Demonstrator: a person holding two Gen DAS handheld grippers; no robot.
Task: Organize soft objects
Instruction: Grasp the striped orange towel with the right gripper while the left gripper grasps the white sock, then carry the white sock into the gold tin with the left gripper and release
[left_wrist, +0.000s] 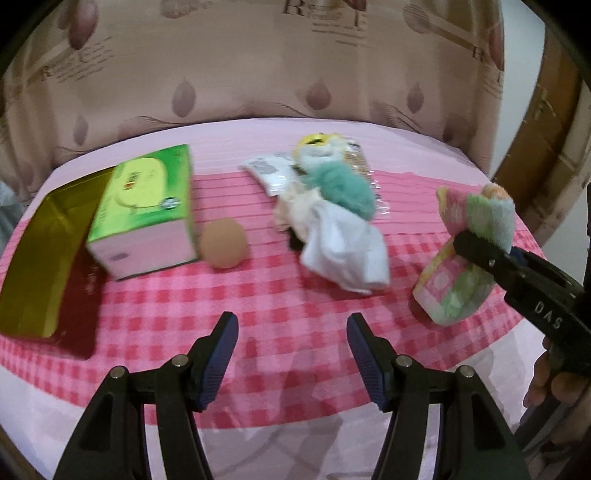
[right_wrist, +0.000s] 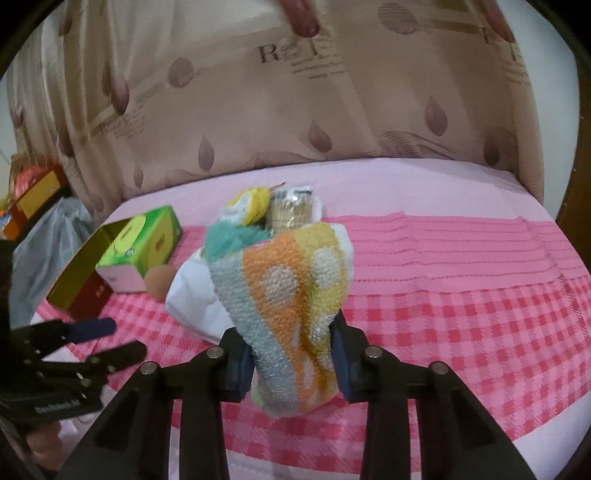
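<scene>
Two tongs: my right tongs (right_wrist: 291, 363) clamp the pastel towel (right_wrist: 291, 306); my left tongs (left_wrist: 291, 354) gape, well apart from it.

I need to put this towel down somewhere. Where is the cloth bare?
Bare: the checked cloth right of the towel, and the strip before the left gripper. Crowded: the pile mid-table, with ball, green box and tin to its left.
</scene>
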